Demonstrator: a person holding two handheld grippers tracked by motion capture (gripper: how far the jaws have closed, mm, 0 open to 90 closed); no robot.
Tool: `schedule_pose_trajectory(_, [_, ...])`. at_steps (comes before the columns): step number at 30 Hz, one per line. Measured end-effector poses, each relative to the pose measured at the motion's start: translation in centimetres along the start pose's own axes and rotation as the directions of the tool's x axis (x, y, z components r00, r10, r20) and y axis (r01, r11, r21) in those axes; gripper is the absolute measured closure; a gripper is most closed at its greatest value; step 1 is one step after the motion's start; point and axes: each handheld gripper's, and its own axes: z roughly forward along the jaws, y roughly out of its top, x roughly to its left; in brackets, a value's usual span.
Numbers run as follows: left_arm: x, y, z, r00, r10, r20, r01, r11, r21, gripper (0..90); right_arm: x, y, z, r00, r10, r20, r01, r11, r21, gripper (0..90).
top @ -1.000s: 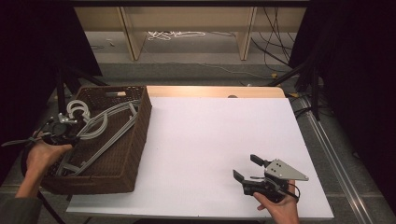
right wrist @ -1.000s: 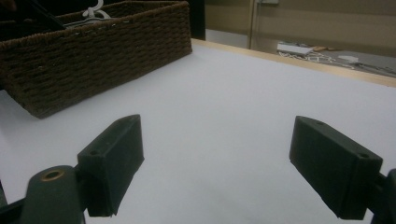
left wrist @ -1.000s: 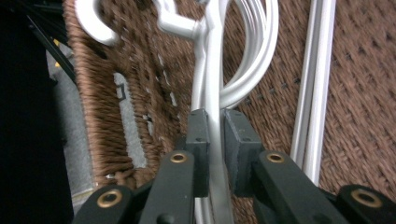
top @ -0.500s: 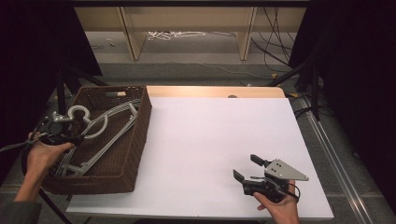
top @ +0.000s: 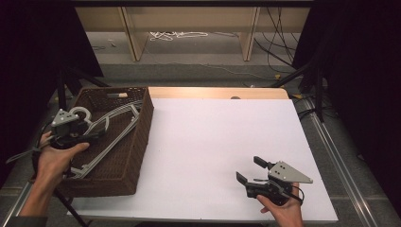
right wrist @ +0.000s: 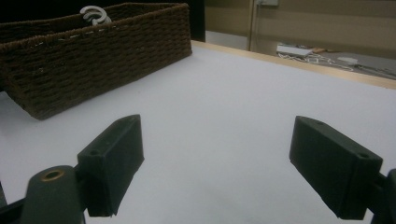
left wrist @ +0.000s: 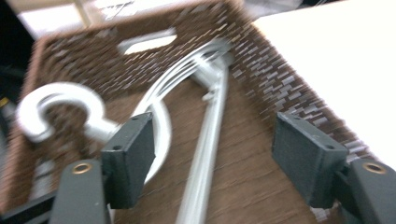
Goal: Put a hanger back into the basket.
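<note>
Left tool (left wrist: 212,158) over dark brown woven wicker basket (top: 137,156) at left of high view, jaws wide apart, gripping nothing. Silver metal clothes hangers (left wrist: 205,140) lie inside basket, motion-blurred; count unclear, lower ends cut off. Right tool (top: 248,170) lower right on white table (top: 213,137), jaws spread, empty.

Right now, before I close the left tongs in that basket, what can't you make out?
- Hangers: left gripper view is motion-blurred, so their count and overlap are unclear.
- Hanger hook: right gripper view, the basket wall hides everything below it.
- Left tongs: high view, too small to tell whether they touch a hanger.
- Basket floor near the person: high view, hand covers it.
</note>
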Motion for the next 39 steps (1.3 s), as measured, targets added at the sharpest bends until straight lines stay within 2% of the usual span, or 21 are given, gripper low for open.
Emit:
schedule_pose_trajectory(3, [-1.4,0.3,-0.2,0.9994,0.0,0.034,0.001,0.9989,-0.047,22.1,0.0,0.0,0.1,0.9999,0.001,-0.017,-0.001,1.0,-0.008,18.5])
schedule_pose_trajectory(6, [-2.7,0.4,-0.2,0.9972,0.011,0.075,-0.005,0.9975,-0.07,19.1,-0.1,0.0,0.1,1.0,0.003,-0.001,-0.003,1.0,-0.005,18.5])
schedule_pose_trajectory(7, [-3.2,0.4,-0.2,0.9958,0.002,0.092,0.004,0.9972,-0.074,17.7,-0.1,0.0,0.3,0.9998,0.015,-0.014,-0.015,0.9996,-0.024,18.5])
schedule_pose_trajectory(8, [-3.5,0.4,-0.2,0.9951,0.01,0.098,-0.003,0.9969,-0.079,16.5,-0.1,0.0,0.2,0.9998,0.013,-0.014,-0.013,0.9998,-0.013,18.5])
schedule_pose_trajectory(9, [-3.9,0.3,-0.1,0.9938,0.016,0.11,-0.006,0.9959,-0.09,16.0,-0.2,-0.1,0.3,0.9999,-0.001,-0.015,0.0,0.9998,-0.02,18.5])
schedule_pose_trajectory(10, [-4.3,0.2,-0.1,0.9928,0.007,0.119,0.004,0.9954,-0.095,16.1,-0.3,-0.1,0.3,0.9997,0.013,-0.021,-0.013,0.9996,-0.023,18.5])
schedule_pose_trajectory(13, [-5.3,0.1,0.2,0.9883,0.013,0.152,0.005,0.9932,-0.117,16.0,-0.4,-0.1,0.3,0.9999,0.006,-0.011,-0.006,1.0,-0.005,18.3])
schedule_pose_trajectory(17, [-6.6,0.1,0.4,0.9847,0.041,0.17,-0.019,0.992,-0.125,16.0,-0.3,-0.1,0.4,0.9996,0.007,-0.028,-0.008,0.9997,-0.025,18.4])
schedule_pose_trajectory(21, [-8.0,0.1,0.1,0.9795,0.059,0.193,-0.031,0.9894,-0.142,16.1,-0.3,0.0,0.3,0.9998,0.004,-0.022,-0.004,0.9998,-0.02,18.4])
schedule_pose_trajectory(23, [-8.6,0.1,0.0,0.977,0.065,0.203,-0.033,0.9872,-0.156,16.0,-0.3,0.0,0.3,0.9998,0.001,-0.018,-0.001,1.0,-0.007,18.4])
schedule_pose_trajectory(24, [-9.0,0.1,0.0,0.9762,0.052,0.211,-0.018,0.9872,-0.159,16.0,-0.2,0.0,0.4,0.9998,-0.001,-0.02,0.0,0.9999,-0.013,18.4])
schedule_pose_trajectory(25, [-9.6,-0.1,0.0,0.9721,0.062,0.226,-0.023,0.9849,-0.172,16.1,-0.2,0.0,0.5,0.9998,-0.002,-0.022,0.002,0.9999,-0.015,18.4])
schedule_pose_trajectory(26, [-9.6,-0.1,0.0,0.9721,0.062,0.226,-0.023,0.9849,-0.172,16.0,-0.2,0.0,0.5,0.9998,-0.002,-0.022,0.002,0.9999,-0.015,18.4])
schedule_pose_trajectory(29, [-10.4,-0.2,0.0,0.9644,0.1,0.245,-0.053,0.9806,-0.188,16.0,-0.1,0.0,0.6,0.9995,-0.001,-0.031,0.0,0.9995,-0.03,18.4])
schedule_pose_trajectory(30, [-10.6,-0.3,0.0,0.9628,0.098,0.252,-0.051,0.981,-0.187,16.1,-0.1,0.0,0.6,0.9995,-0.003,-0.03,0.002,0.9995,-0.031,18.4])
schedule_pose_trajectory(31, [-10.8,-0.3,0.1,0.9588,0.115,0.26,-0.065,0.9788,-0.194,16.0,-0.1,0.1,0.4,0.9996,-0.006,-0.029,0.006,0.9999,-0.013,18.4])
schedule_pose_trajectory(34, [-11.6,-0.5,0.1,0.9568,0.11,0.269,-0.055,0.9774,-0.204,16.0,0.0,0.1,0.5,0.9994,-0.009,-0.033,0.009,1.0,-0.004,18.4])
schedule_pose_trajectory(35, [-11.8,-0.6,0.1,0.9517,0.129,0.279,-0.068,0.9736,-0.218,16.0,0.0,0.1,0.5,0.9997,-0.01,-0.023,0.01,0.9999,-0.008,18.4])
schedule_pose_trajectory(36, [-12.2,-0.8,0.2,0.9496,0.118,0.29,-0.054,0.9742,-0.219,16.0,0.0,0.1,0.5,0.9996,-0.009,-0.026,0.009,0.9999,-0.007,18.4])
schedule_pose_trajectory(38, [-12.7,-1.0,0.3,0.9399,0.147,0.308,-0.075,0.9695,-0.233,16.0,0.0,0.1,0.6,0.9996,-0.021,-0.018,0.02,0.9995,-0.026,18.4])
schedule_pose_trajectory(39, [-13.1,-1.2,0.3,0.9397,0.141,0.312,-0.068,0.9695,-0.235,16.0,0.1,0.1,0.6,0.9995,-0.005,-0.03,0.004,0.9999,-0.013,18.4])
